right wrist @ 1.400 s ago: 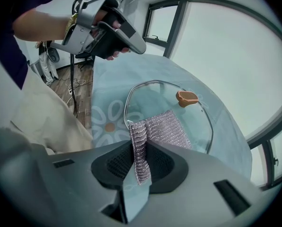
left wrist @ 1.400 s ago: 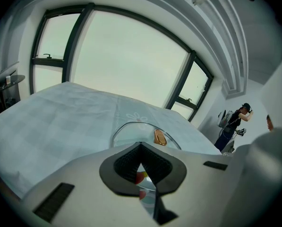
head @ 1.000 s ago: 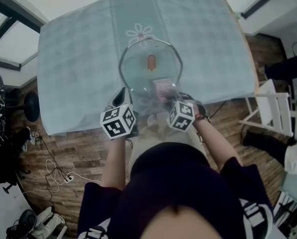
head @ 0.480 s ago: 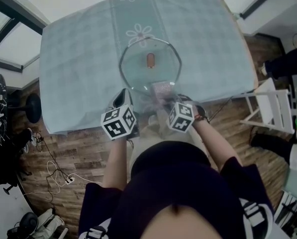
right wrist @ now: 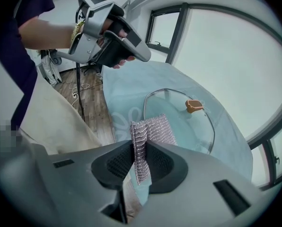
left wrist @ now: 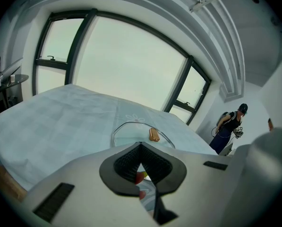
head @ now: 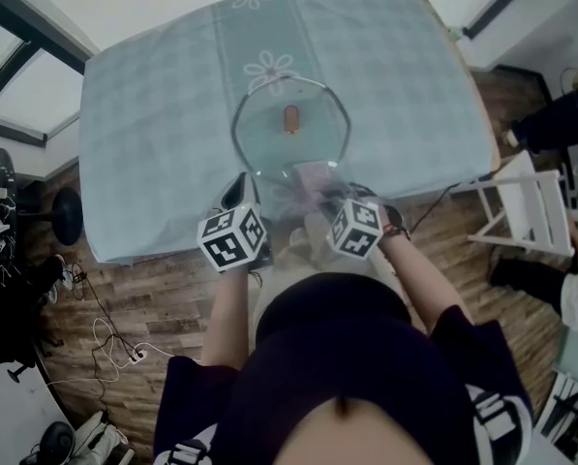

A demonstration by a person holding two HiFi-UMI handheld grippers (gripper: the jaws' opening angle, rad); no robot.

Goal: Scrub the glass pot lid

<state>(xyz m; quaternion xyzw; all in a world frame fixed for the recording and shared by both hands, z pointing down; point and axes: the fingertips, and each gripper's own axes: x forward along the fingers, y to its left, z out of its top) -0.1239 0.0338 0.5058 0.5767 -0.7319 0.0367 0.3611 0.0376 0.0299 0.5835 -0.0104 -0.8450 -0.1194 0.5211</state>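
The scrubbing step is in hand. The right gripper [right wrist: 140, 151] is clamped on a silvery-grey woven scouring pad [right wrist: 152, 130], gripped by its near edge so most of the pad sticks out ahead of the jaws. Directly ahead of this gripper, the round glass pot lid with a metal rim [head: 267, 141] lies flat on the bench, which is covered in a pale blue-green checked cloth [head: 153, 134]. The lid's small copper-coloured knob [head: 291, 119] faces up, beyond the pad. The pad's free end sits over the rim of the lid nearest the gripper. Whether it presses on the glass or floats just above it I cannot tell.

The left gripper [left wrist: 141, 161] has its jaws drawn together on nothing. It is held off to the right gripper's left, short of the lid's rim and not touching it.

As I judge it, the next move calls for pushing the pad forward and down onto the glass and working it across the dome, around the knob. The lid rests loose on the cloth and may slide or rock under that pressure. Steadying it with the left gripper at the rim in front of it would be sensible.

Counted:
- one glass lid
- one knob
- one scouring pad
- two grippers
- one bench
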